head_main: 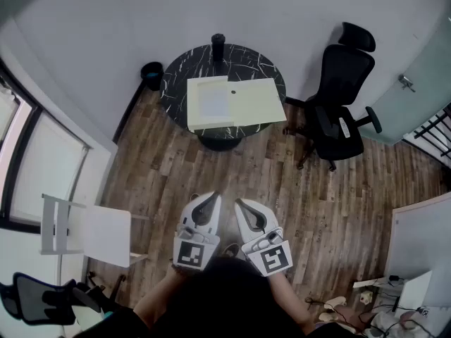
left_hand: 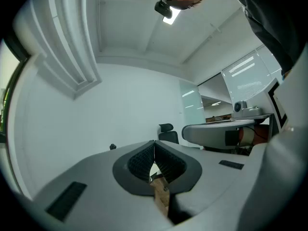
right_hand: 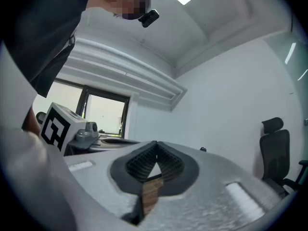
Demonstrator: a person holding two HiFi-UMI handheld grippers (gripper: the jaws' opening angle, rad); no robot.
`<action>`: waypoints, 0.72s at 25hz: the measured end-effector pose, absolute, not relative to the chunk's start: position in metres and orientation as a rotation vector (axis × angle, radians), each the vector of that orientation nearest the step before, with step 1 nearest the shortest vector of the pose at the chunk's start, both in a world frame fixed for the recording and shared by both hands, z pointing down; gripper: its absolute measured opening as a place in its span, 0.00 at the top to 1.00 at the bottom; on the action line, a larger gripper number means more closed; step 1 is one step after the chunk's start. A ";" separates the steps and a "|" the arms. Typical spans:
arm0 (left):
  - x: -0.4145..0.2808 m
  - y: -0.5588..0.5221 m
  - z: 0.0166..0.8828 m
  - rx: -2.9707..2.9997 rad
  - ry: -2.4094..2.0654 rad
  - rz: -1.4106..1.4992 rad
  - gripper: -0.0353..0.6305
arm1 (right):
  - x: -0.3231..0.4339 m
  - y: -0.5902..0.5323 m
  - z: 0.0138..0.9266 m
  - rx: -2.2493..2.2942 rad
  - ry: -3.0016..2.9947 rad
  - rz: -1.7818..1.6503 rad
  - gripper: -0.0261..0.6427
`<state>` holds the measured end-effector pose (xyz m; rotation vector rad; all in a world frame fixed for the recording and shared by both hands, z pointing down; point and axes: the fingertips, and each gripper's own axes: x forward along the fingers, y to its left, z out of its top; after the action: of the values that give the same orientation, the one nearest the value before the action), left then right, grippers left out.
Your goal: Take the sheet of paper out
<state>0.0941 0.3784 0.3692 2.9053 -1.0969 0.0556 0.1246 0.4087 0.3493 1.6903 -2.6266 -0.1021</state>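
Left gripper [left_hand: 154,143] jaws: pressed together. The ribbed pads meet at the tips with nothing pinched between them. Only a sliver of wood floor [head_main: 331,203] shows through the gap below the tips.
Right gripper [right_hand: 155,144] jaws: also pressed together at the tips, nothing held.
Gripper pose: in the head view both are held side by side close in front of the person, on the near side of the round table [head_main: 180,72] and well short of it. The tips aim toward the table and the marker cubes sit toward the body.
Sheet of paper [head_main: 213,101]: pale and flat, lying in the left half of the open cream folder [head_main: 257,97] on the table. It is well apart from both sets of jaws and neither gripper touches it.
Folder: spread open across the near part of the table top, with its right corner reaching past the table's rim.
Table: round, with a black top veined in white.
Black cylinder [head_main: 218,46]: upright at the table's far edge.
Office chair [head_main: 342,94]: black, just right of the table.
Black bin [head_main: 151,72]: on the floor just left of the table, against the wall.
White chair [head_main: 88,234]: well to the near left of the table, by the window.
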 end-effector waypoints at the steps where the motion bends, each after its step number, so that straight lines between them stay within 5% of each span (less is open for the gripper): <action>1: 0.095 0.374 0.370 2.908 -1.100 0.061 0.94 | 0.123 0.405 0.353 1.654 -2.627 -0.099 0.96; 18: 0.117 0.277 0.374 2.900 -1.131 0.070 0.94 | 0.148 0.302 0.380 1.533 -2.557 -0.040 0.96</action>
<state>0.1170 0.2765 0.3736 2.9004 -1.1305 0.0696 0.1479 0.3020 0.3798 1.5327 -2.5568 -0.0395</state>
